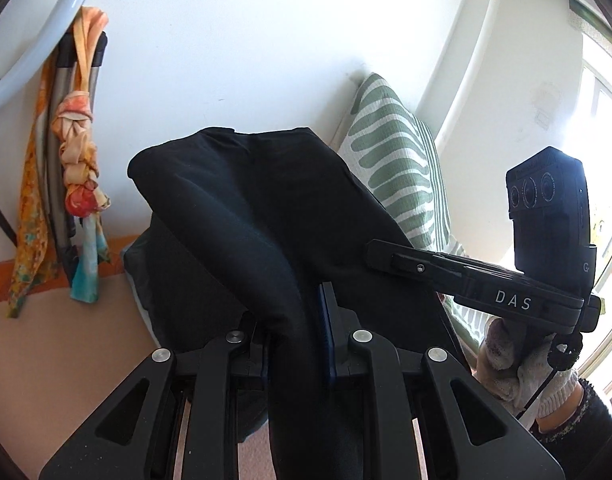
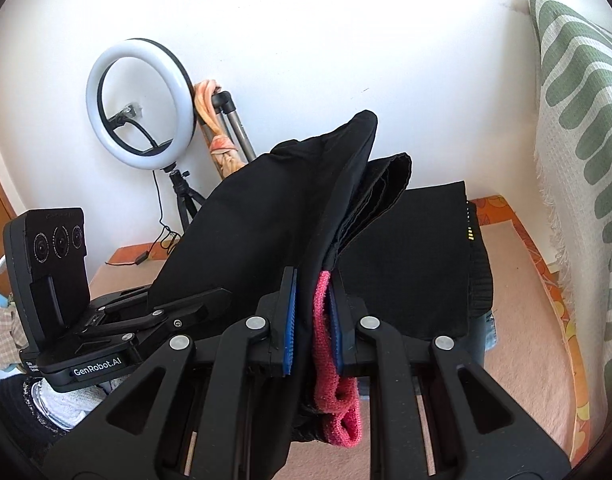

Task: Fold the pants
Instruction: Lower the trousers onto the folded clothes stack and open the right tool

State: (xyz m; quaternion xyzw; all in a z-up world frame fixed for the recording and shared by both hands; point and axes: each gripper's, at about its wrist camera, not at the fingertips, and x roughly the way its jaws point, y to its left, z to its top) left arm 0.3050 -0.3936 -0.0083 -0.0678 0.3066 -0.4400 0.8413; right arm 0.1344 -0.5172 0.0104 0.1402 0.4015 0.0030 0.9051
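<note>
The black pants hang lifted between my two grippers above the bed. At the bottom of the left wrist view my left gripper is shut on a bunched fold of them. My right gripper reaches in from the right, held by a gloved hand, and bites into the same cloth. In the right wrist view my right gripper is shut on the black pants together with a pink fabric strip between its blue pads. My left gripper enters from the left, its tips under the cloth.
A folded black garment lies on the peach bed sheet, with denim showing under it. A green-striped pillow leans at the right. A ring light on a tripod and a hanging colourful scarf stand by the white wall.
</note>
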